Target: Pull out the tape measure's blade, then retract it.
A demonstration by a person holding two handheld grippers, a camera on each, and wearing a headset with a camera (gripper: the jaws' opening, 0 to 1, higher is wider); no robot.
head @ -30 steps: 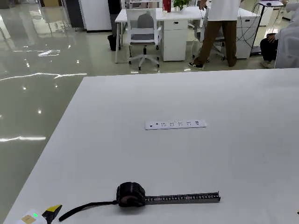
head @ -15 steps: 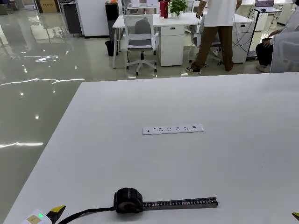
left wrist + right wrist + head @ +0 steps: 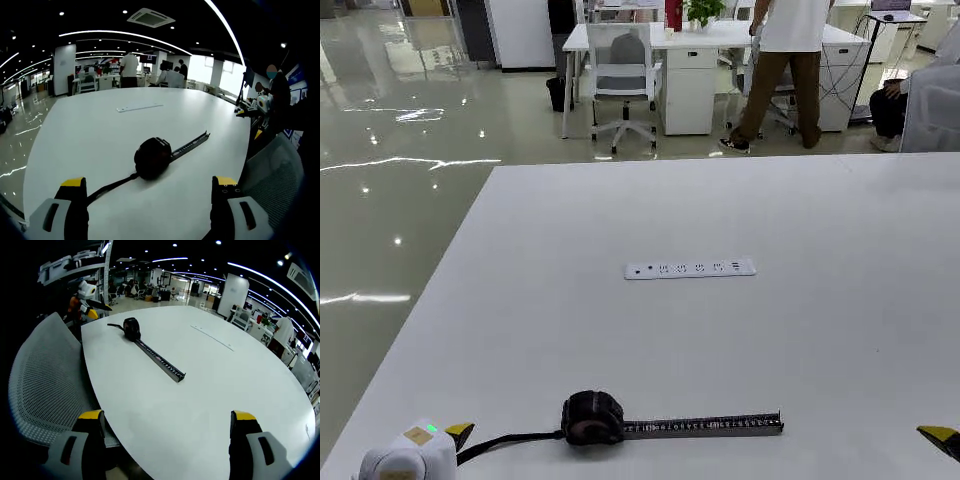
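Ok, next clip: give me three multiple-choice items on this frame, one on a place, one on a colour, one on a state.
1. Where does the power strip lie?
A. on the table, farther from the person than the tape measure
B. on top of the tape measure
C. on the floor

2. What colour is the tape measure's case?
A. yellow
B. red
C. black

3. How is the blade?
A. fully wound in
B. pulled out, flat on the table
C. pulled out, hanging over the table's edge

Answers:
1 A, the head view shows it mid-table, beyond the case.
2 C, the case is black in all three views.
3 B, the blade stretches from the case along the tabletop.
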